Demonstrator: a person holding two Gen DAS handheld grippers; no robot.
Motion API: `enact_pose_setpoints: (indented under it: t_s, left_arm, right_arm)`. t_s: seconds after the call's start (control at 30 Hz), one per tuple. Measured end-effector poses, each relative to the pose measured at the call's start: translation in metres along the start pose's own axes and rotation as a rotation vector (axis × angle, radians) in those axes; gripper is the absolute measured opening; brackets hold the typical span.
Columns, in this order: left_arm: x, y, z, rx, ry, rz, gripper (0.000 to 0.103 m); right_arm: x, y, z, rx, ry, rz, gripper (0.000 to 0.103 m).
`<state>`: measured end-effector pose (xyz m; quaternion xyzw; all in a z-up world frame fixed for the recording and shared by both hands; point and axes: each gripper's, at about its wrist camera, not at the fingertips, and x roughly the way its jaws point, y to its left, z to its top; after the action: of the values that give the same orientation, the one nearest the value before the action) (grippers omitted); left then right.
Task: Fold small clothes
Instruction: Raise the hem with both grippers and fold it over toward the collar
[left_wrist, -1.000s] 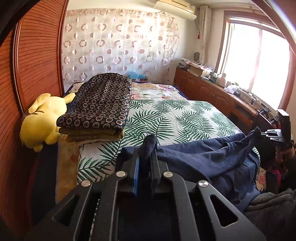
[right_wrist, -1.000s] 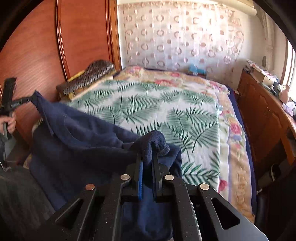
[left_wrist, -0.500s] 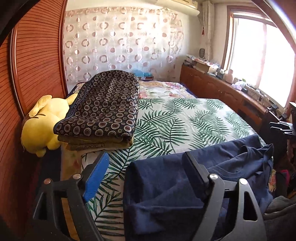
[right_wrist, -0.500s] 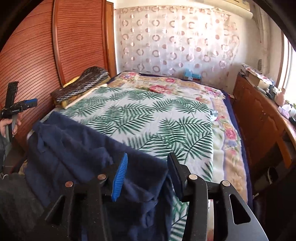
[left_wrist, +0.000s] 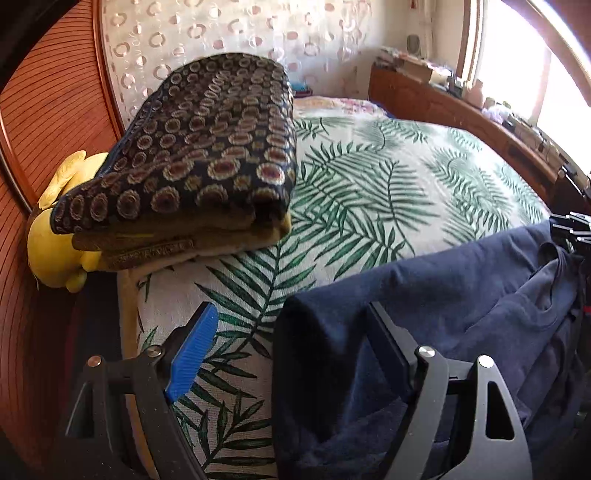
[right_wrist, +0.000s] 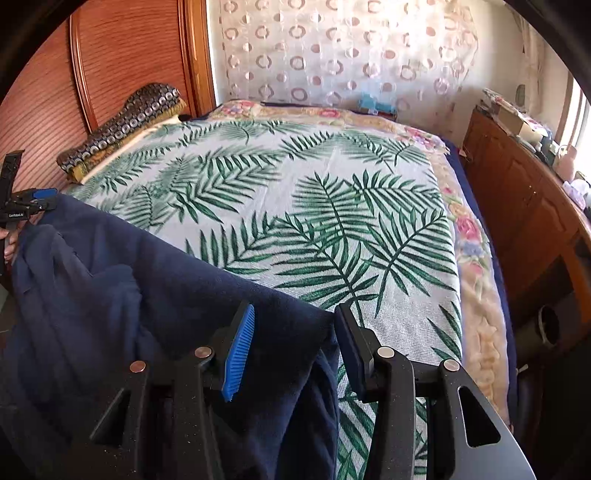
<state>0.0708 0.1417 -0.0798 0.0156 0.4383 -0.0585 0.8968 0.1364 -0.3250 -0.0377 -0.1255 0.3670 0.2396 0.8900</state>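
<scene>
Both jaws parted, nothing gripped: left gripper (left_wrist: 288, 350) spread wide over the near corner of a navy garment (left_wrist: 461, 295), one blue pad (left_wrist: 192, 350) clear above the leaf-print bedspread (left_wrist: 369, 184), the opposite finger against the cloth but not pinching it. Right gripper (right_wrist: 291, 347) about half open, straddling the garment's other corner, pads apart, fabric loose between them. Garment released across the near edge of the bed, top hem drawn in a fairly straight line between the two tools, lower part hanging off toward the floor, folds and a neckline bunched near the middle. Laid out, then, but not yet folded; no crease made, smoothing and every fold apparently still to come. Farther along the bed, open spread free for the work. Beyond, near the wooden headboard (left_wrist: 44, 129), a folded patterned blanket (left_wrist: 207, 140) stacked beside a yellow plush toy (left_wrist: 55, 236). At the far end, a dotted curtain (right_wrist: 351, 55) and a cluttered sideboard (right_wrist: 517, 177).
</scene>
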Motion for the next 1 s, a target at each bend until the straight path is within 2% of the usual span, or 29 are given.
enact_pose_setpoints:
  t_s: [0.13, 0.4, 0.5, 0.57, 0.6, 0.63, 0.67, 0.7, 0.73, 0.83, 1.0]
  left_arm:
    - [0.004, 0.000, 0.000, 0.013, 0.029, -0.010, 0.082]
    - [0.007, 0.004, 0.000, -0.001, 0.043, -0.034, 0.082]
    - [0.005, 0.001, 0.000, 0.012, 0.027, -0.055, 0.070]
    - [0.002, -0.002, -0.001, 0.021, 0.023, -0.083, 0.049]
    - [0.000, -0.004, -0.002, 0.023, 0.022, -0.102, 0.042]
    - [-0.001, -0.006, -0.002, 0.022, 0.023, -0.117, 0.028]
    - [-0.003, -0.008, -0.003, 0.019, 0.018, -0.120, 0.019]
    - [-0.005, -0.010, -0.003, 0.017, 0.011, -0.117, 0.014]
    - [-0.009, -0.012, -0.004, 0.013, -0.001, -0.121, 0.011]
    - [-0.040, -0.019, -0.009, -0.020, -0.104, -0.139, 0.010]
    - [-0.108, -0.033, -0.017, -0.049, -0.278, -0.185, 0.009]
  right_arm:
    - [-0.001, -0.008, 0.002, 0.029, -0.004, -0.012, 0.060]
    - [0.004, -0.017, -0.004, 0.051, 0.019, 0.032, 0.062]
    - [0.004, -0.016, -0.004, 0.039, 0.023, 0.035, 0.062]
    - [0.005, -0.016, -0.005, 0.028, 0.029, 0.040, 0.061]
    - [0.004, -0.014, -0.005, 0.020, 0.028, 0.049, 0.054]
    - [0.003, -0.012, -0.006, 0.009, 0.026, 0.068, 0.040]
    - [0.001, -0.010, -0.007, -0.004, 0.027, 0.085, 0.032]
    - [0.000, -0.005, -0.007, -0.023, 0.027, 0.088, 0.019]
    - [-0.003, 0.000, -0.009, -0.044, 0.025, 0.077, 0.014]
    - [-0.021, 0.007, -0.014, -0.020, -0.016, 0.103, 0.012]
    - [-0.082, 0.023, -0.020, 0.002, -0.160, 0.130, 0.011]
